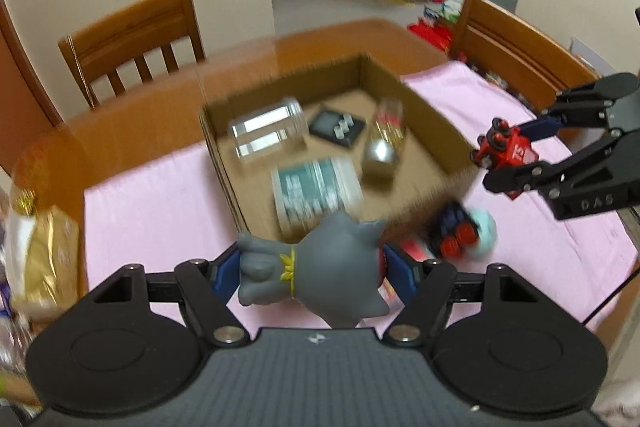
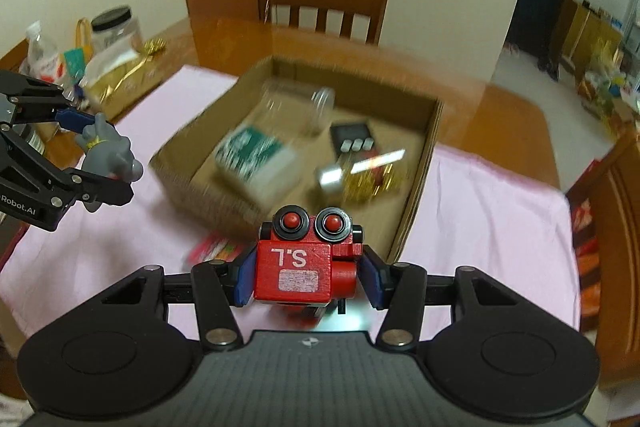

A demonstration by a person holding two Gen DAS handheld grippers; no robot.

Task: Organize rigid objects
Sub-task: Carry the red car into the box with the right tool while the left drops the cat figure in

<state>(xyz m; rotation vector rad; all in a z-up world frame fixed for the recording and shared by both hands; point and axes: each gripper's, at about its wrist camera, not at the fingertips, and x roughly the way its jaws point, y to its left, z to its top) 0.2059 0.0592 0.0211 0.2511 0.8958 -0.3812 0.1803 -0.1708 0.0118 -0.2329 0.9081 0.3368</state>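
Left gripper: clamped on a grey rubber animal figure, blue pads pressing its two sides; held above the pink cloth, on the near side of the box.
Grey rubber animal figure: yellow collar around the neck; lies crosswise between the pads, clear of the cloth.
Right gripper: clamped on a red wooden toy vehicle, one blue pad on each side.
Red wooden toy vehicle: black wheels with red hubs face away from the camera; white letters "S.L" and a pale label on its top face; held above the near edge of the box.
Cardboard box: open-topped, shallow, standing on the pink cloth.
Box contents: clear plastic jar on its side; black tray with small white pieces; teal-and-white printed packet; gold-and-silver tube. All blurred.
On cloth beside box: blurred toy with red wheels and a pale teal part.
Table: glossy wood, partly covered by the cloth.
Chairs: one wooden chair at the far side of the table.
Table edge: gold-wrapped package and lidded jar, well apart from the box.
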